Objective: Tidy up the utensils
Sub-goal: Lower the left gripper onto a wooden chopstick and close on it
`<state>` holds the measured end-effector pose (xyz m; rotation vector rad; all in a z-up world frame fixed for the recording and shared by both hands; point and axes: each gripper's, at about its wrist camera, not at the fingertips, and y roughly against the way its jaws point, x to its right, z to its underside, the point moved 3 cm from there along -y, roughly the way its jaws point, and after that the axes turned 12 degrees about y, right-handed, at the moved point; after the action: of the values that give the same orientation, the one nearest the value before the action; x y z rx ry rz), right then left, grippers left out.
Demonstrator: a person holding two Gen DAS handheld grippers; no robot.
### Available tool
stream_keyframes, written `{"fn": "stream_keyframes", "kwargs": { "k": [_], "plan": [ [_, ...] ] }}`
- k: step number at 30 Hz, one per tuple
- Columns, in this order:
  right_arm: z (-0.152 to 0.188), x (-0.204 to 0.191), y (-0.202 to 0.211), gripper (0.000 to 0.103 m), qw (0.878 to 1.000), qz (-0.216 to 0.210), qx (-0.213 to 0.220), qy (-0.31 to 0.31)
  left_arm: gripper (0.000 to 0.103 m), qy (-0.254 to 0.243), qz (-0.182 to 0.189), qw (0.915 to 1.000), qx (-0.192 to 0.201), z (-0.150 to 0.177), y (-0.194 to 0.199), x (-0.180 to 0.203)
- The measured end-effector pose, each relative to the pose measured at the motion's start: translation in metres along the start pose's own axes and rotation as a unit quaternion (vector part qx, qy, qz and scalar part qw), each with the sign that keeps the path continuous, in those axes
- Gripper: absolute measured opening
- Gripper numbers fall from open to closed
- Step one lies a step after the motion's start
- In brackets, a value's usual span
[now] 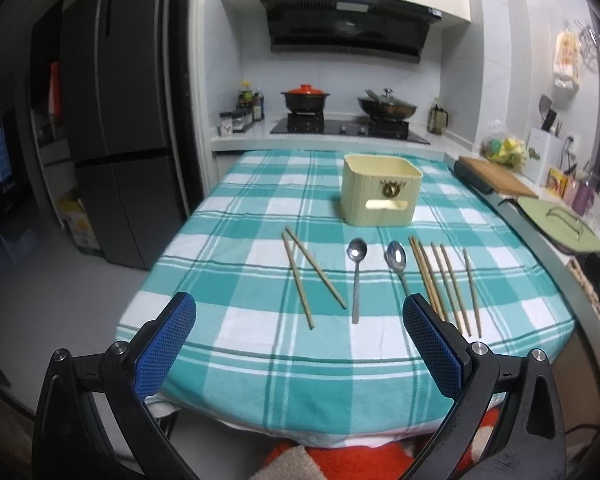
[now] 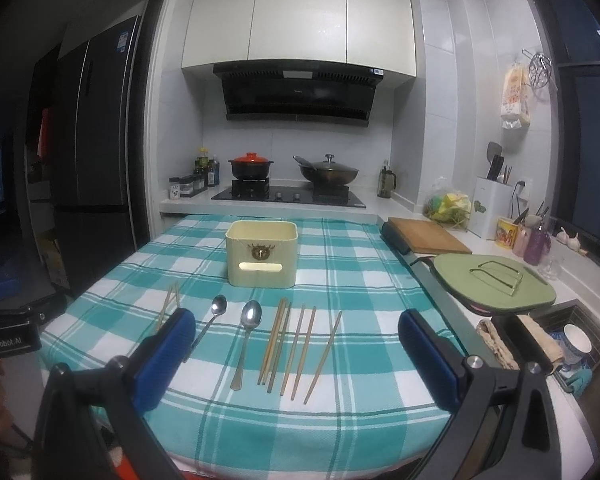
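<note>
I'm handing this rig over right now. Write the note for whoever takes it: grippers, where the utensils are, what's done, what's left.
Left gripper: open, empty, above the table's near edge.
Right gripper: open, empty, also at the near edge.
Cream box: upright at the far middle of the checked tablecloth; nothing visibly sticks out of it.
In front of it, flat on the cloth: a pair of chopsticks on the left, two spoons in the middle, five chopsticks on the right.
Done: nothing visibly put away.
Left: everything, presumably into the box.
</note>
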<state>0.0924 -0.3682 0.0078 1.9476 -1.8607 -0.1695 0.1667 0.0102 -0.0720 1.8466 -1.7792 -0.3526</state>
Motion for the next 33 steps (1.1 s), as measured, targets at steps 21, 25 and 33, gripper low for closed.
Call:
{"fn": "stream_keyframes", "kwargs": {
  "k": [21,25,33],
  "plan": [
    [0.09,0.054,-0.188,0.103,0.967,-0.031,-0.228,-0.11,0.103,0.009,-0.039,0.9874,-0.153,-0.015,-0.215,-0.032],
    [0.085,0.054,-0.211,0.103,0.969,-0.018,-0.233,-0.075,0.103,0.039,-0.049,0.98,-0.189,-0.01,-0.253,-0.036],
    [0.083,0.054,-0.257,0.1,0.969,-0.012,-0.243,-0.043,0.103,0.034,-0.082,0.9719,-0.218,0.006,-0.288,-0.042]
  ]
}}
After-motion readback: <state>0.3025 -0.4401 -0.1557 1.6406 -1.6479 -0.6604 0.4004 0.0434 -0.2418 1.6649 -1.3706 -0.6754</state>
